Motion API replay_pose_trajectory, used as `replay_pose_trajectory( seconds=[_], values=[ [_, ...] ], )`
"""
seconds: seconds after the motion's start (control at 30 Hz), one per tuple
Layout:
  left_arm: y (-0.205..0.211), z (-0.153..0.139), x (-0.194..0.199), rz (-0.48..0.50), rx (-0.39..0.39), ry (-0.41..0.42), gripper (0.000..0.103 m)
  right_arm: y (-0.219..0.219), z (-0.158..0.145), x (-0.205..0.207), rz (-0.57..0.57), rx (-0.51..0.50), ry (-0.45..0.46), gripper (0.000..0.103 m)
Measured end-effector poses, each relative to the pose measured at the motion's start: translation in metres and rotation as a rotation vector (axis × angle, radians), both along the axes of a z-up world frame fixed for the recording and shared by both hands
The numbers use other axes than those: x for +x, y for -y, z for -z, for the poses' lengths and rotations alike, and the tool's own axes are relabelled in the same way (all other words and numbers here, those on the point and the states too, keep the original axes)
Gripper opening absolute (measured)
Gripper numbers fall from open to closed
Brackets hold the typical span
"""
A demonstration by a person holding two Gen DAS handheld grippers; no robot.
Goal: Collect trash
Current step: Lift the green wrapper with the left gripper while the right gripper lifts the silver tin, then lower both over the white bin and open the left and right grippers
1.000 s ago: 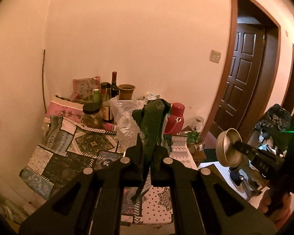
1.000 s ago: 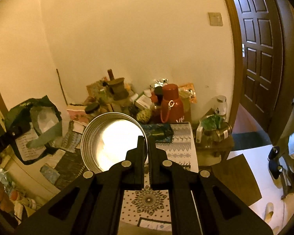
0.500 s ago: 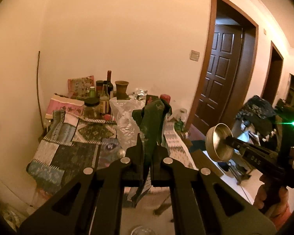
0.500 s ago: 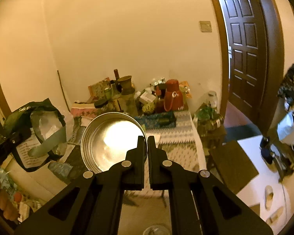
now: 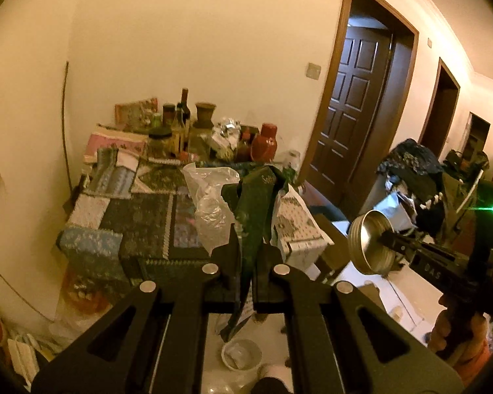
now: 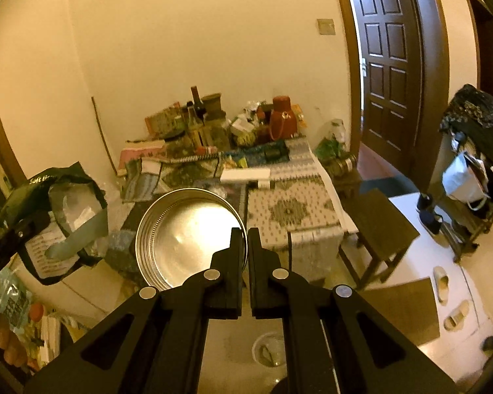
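Both grippers have pulled back from the cluttered table (image 5: 138, 216) since the earlier frame, grips unchanged; left gripper (image 5: 246, 256) clamped shut on dark green bag (image 5: 258, 210) with clear plastic (image 5: 210, 203) hanging beside; right gripper (image 6: 245, 246) pinched on metal tin's (image 6: 187, 239) rim only; risk: thin rim hold slips on a swing, tin drops; limp bag could snag clutter or spill.

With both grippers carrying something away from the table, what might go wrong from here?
1. The left gripper pinches only a fold of the green bag; the clear plastic beside it may slip free.
2. The right gripper holds the metal tin by its thin rim, so it could twist and drop.
3. A small white cup sits on the floor below, easy to knock.
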State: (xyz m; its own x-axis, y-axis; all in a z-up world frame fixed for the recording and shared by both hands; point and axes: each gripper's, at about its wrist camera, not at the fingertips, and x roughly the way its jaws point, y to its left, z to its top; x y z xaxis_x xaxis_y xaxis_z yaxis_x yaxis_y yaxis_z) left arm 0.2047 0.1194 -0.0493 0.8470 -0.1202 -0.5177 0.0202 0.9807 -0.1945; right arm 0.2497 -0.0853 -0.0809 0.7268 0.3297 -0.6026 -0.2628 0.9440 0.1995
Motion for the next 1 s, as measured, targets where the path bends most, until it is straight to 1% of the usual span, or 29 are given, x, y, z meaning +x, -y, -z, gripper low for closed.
replay_pose_trajectory(
  seconds=[0.13,0.27,0.43,0.57,0.63,0.67,0.77,0.83,0.87,1.0],
  values=[
    [0.004,0.013,-0.004,0.017,-0.020,-0.041,0.003,-0.001,0.011,-0.016,0.001,-0.020,-0.032,0.003],
    [0.009,0.033,-0.002,0.018,-0.037,-0.094,0.003,0.002,0.030,-0.015,-0.007,-0.036,-0.083,0.003],
    [0.018,0.073,0.010,0.011,-0.044,-0.199,0.003,0.006,0.067,-0.011,-0.028,-0.046,-0.160,0.003],
    [0.029,0.122,0.024,0.003,-0.056,-0.305,0.003,0.010,0.106,-0.002,-0.042,-0.064,-0.230,0.003],
    [0.034,0.145,0.030,0.000,-0.060,-0.348,0.003,0.013,0.132,0.006,-0.049,-0.072,-0.275,0.003],
    [0.038,0.161,0.033,-0.003,-0.063,-0.374,0.003,0.013,0.141,0.007,-0.051,-0.075,-0.290,0.003],
    [0.044,0.200,0.041,-0.012,-0.074,-0.432,0.003,0.018,0.184,0.016,-0.061,-0.096,-0.356,0.003],
    [0.048,0.232,0.045,-0.024,-0.083,-0.476,0.003,0.018,0.208,0.022,-0.067,-0.109,-0.392,0.003],
    [0.049,0.245,0.048,-0.028,-0.088,-0.494,0.003,0.020,0.226,0.025,-0.070,-0.117,-0.417,0.003],
    [0.052,0.302,0.054,-0.052,-0.098,-0.554,0.003,0.022,0.278,0.034,-0.078,-0.148,-0.470,0.003]
  ],
)
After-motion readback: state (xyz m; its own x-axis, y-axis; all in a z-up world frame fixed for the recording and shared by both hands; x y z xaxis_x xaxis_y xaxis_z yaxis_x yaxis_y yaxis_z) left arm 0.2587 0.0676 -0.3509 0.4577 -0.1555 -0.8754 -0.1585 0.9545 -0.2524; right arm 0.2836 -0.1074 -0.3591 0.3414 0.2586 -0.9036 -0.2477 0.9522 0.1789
